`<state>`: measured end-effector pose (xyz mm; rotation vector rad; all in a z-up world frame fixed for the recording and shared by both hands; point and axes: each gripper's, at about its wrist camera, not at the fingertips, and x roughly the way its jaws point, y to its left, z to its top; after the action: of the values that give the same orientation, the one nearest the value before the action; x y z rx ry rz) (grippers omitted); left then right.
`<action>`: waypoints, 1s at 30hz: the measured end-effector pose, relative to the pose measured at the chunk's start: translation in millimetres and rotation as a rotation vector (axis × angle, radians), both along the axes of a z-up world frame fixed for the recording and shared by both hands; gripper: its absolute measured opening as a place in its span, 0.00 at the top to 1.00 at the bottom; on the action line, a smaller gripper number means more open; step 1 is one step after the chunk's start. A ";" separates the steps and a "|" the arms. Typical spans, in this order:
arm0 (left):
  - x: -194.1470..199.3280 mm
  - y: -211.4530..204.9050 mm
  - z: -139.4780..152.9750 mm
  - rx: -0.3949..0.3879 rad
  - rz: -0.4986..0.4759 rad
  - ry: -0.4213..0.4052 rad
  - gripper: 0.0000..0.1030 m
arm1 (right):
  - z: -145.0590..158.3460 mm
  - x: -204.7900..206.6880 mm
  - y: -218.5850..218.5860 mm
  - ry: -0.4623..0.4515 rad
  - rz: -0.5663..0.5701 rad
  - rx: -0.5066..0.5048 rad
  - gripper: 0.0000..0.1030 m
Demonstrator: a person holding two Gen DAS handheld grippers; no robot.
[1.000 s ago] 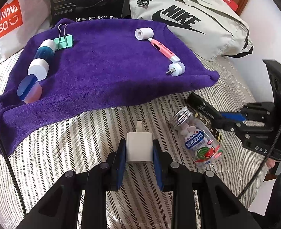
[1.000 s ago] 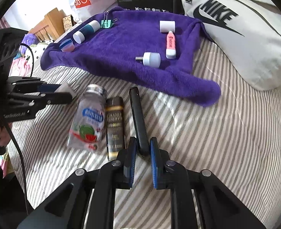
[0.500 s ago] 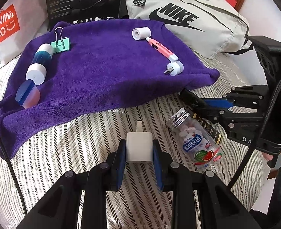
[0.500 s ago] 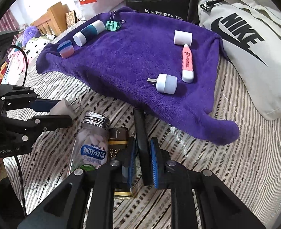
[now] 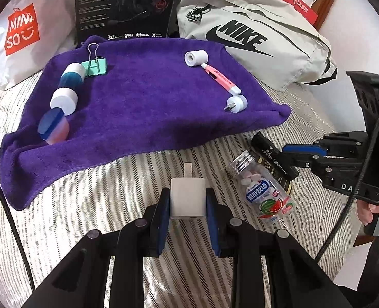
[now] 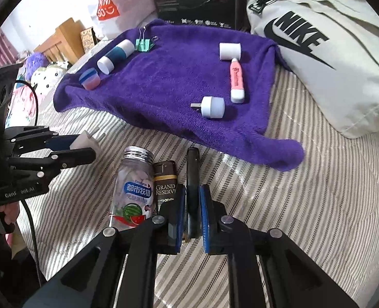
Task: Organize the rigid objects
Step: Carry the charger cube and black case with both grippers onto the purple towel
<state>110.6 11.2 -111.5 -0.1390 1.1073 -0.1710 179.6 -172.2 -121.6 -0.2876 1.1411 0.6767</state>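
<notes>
My left gripper is shut on a white charger plug over the striped bedcover, prong pointing at the purple towel. From the right wrist it shows at the left. My right gripper has its jaws closing on a slim black bar, and the pads touch its sides. A clear candy bottle and a dark "Grand Reserve" box lie just left of the bar. On the towel are a green binder clip, a blue-white cylinder, a pink pen and a white adapter.
A grey Nike bag bounds the towel at the back right. A black carton and a white Miniso bag stand behind it. A pink-blue block and a white roll also lie on the towel.
The right gripper has shifted a little toward the towel along the black bar, and the bar's far end now sits over the dark box. The left gripper and its charger have stayed put.
</notes>
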 end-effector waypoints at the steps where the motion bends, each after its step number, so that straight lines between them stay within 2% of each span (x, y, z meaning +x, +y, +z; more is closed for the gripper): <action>1: 0.1 0.5 0.4 0.011 0.002 0.000 0.75 | -2.0 -0.1 1.3 -0.004 0.005 -0.013 0.89; 9: 1.3 3.8 -6.6 0.012 0.011 0.025 0.75 | -17.4 7.9 14.2 0.001 0.029 -0.040 0.89; 15: 2.8 0.9 -10.1 0.008 0.015 0.021 0.75 | -18.1 4.4 16.6 -0.030 0.034 -0.053 0.89; 22: -2.2 10.3 2.8 -0.001 0.024 -0.017 0.75 | 9.3 -1.9 3.8 -0.041 0.012 0.012 0.89; 27: 2.7 25.8 18.4 -0.041 0.041 -0.038 0.75 | 28.2 1.3 7.2 -0.054 0.023 0.042 0.89; 30: 8.3 33.7 27.7 -0.026 0.053 -0.057 0.75 | 36.6 9.8 13.1 -0.062 0.027 0.050 0.89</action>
<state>119.0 44.8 -83.8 -0.1852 1.0436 -0.1413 189.5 -159.2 -85.0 -0.2801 1.0609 0.7150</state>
